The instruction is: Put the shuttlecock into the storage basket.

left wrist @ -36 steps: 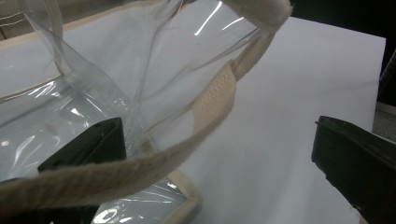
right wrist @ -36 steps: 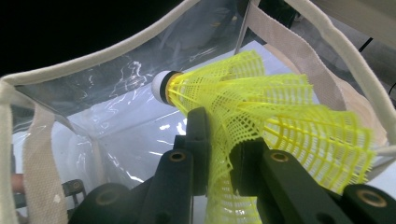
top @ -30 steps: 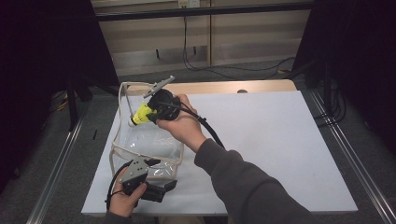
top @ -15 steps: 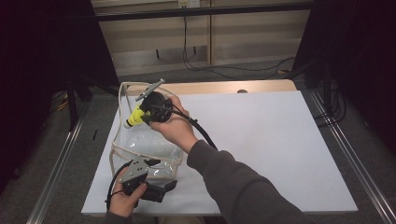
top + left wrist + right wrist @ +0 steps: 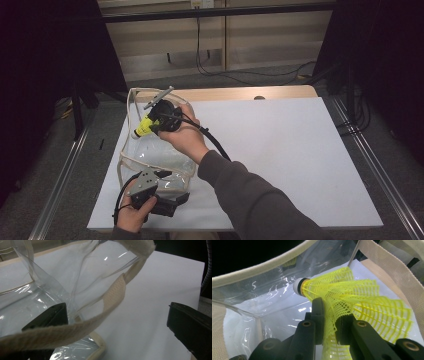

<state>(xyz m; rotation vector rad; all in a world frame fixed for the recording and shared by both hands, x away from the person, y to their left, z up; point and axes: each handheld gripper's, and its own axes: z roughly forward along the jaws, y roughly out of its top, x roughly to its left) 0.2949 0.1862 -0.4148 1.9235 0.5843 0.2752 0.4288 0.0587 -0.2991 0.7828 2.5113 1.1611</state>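
Now your right gripper (image 5: pixel 329 322) pinches the yellow mesh shuttlecock (image 5: pixel 352 297) over the clear beige-trimmed bag (image 5: pixel 150 160); your left gripper (image 5: pixel 167 187), jaws wide, straddles its near rim. Next, lower and release inside.

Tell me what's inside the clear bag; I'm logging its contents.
The right claw holds a yellow shuttlecock at the mouth of the clear bag. Through the plastic, the white table cover shows beneath. The hand hides part of the inside.

You wore a dark grey sleeve (image 5: pixel 250 195); your right hand-held gripper (image 5: pixel 329 322) had black jaws with brass-coloured screws, your left hand-held gripper (image 5: pixel 165 186) a grey plate and black cable.
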